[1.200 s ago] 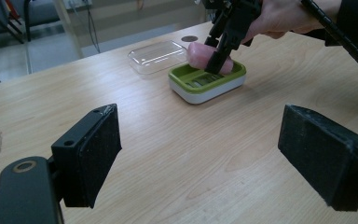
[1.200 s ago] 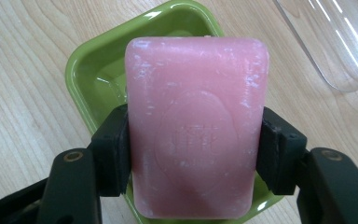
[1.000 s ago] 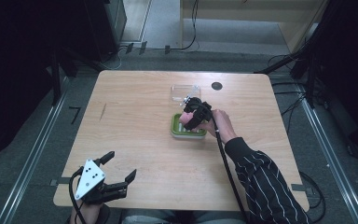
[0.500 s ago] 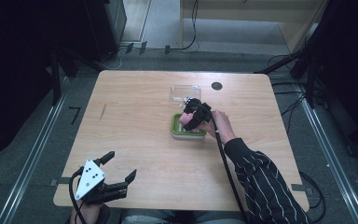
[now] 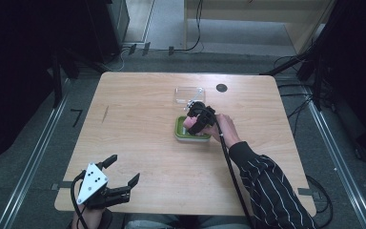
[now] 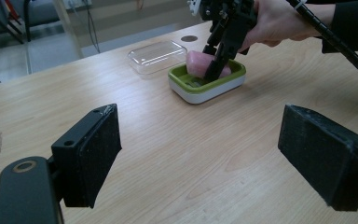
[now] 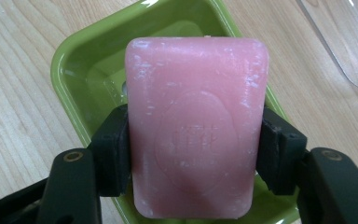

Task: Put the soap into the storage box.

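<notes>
A pink soap bar (image 7: 196, 126) is clamped by its two long sides in my right gripper (image 7: 193, 149), just above a green soap dish (image 7: 84, 70). From the left gripper view the soap bar (image 6: 196, 63) tilts with one end low in the green dish (image 6: 214, 84). In the high view the right gripper (image 5: 196, 119) sits over the dish (image 5: 181, 135) at mid-table. My left gripper (image 5: 119, 179) rests open near the table's front left edge, its pads (image 6: 93, 151) wide apart with nothing between them.
A clear plastic lid (image 5: 189, 94) lies just behind the dish, flat on the wooden table (image 5: 138, 119). A small dark round hole (image 5: 221, 88) marks the table's far side. A black cable (image 5: 231, 176) trails from the right gripper along the striped sleeve.
</notes>
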Motion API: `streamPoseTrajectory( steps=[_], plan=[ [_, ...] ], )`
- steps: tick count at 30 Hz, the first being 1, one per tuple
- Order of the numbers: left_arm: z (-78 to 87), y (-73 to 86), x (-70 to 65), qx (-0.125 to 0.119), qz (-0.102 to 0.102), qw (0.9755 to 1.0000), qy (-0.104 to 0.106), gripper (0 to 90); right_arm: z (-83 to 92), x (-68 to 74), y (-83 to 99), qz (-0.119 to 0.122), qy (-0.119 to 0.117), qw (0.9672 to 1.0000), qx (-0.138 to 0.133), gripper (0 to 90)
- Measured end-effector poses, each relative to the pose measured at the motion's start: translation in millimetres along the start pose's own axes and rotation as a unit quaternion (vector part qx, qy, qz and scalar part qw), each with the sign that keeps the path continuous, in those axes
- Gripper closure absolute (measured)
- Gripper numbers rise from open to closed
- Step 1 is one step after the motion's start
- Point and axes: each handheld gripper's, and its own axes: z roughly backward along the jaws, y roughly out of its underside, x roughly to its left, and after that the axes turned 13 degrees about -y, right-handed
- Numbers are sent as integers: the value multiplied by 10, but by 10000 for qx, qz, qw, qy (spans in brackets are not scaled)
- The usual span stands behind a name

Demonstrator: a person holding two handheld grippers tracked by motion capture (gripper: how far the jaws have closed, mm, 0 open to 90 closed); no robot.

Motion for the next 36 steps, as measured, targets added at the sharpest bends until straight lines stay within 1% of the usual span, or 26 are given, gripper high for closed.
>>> streamPoseTrajectory(
  steps=[2, 10, 14, 15, 19, 24, 27, 28, 36],
  plan=[
    [-2, -1, -2, 4, -7, 10000, 4, 139, -9, 4, -3, 30, 5, 10000, 13, 383],
    [1, 0, 3, 7, -7, 10000, 6, 139, -24, -5, 3, 0, 21, 10000, 45, 382],
    [-7, -3, -4, -2, -7, 10000, 14, 139, -15, -3, 7, 37, 16, 10000, -9, 380],
    [-8, -4, -7, 7, -16, 10000, 17, 139, -11, 2, 8, 8, 17, 10000, -6, 380],
    [-7, -4, -8, -2, -9, 10000, 8, 139, 15, 8, 9, 59, 11, 10000, -53, 373],
    [-8, -4, -10, 4, -19, 10000, 16, 139, 5, 15, 4, 52, -25, 10000, -14, 362],
    [-8, -4, -7, 2, -12, 10000, 13, 139, 20, 18, 8, 40, -9, 10000, -33, 358],
    [-9, -4, -9, 4, -15, 10000, 16, 139, 25, 14, 10, 71, -15, 10000, -51, 355],
    [-10, -6, -10, 2, -12, 10000, 21, 139, 127, 6, 43, -40, 43, 9999, -138, 303]
  ],
)
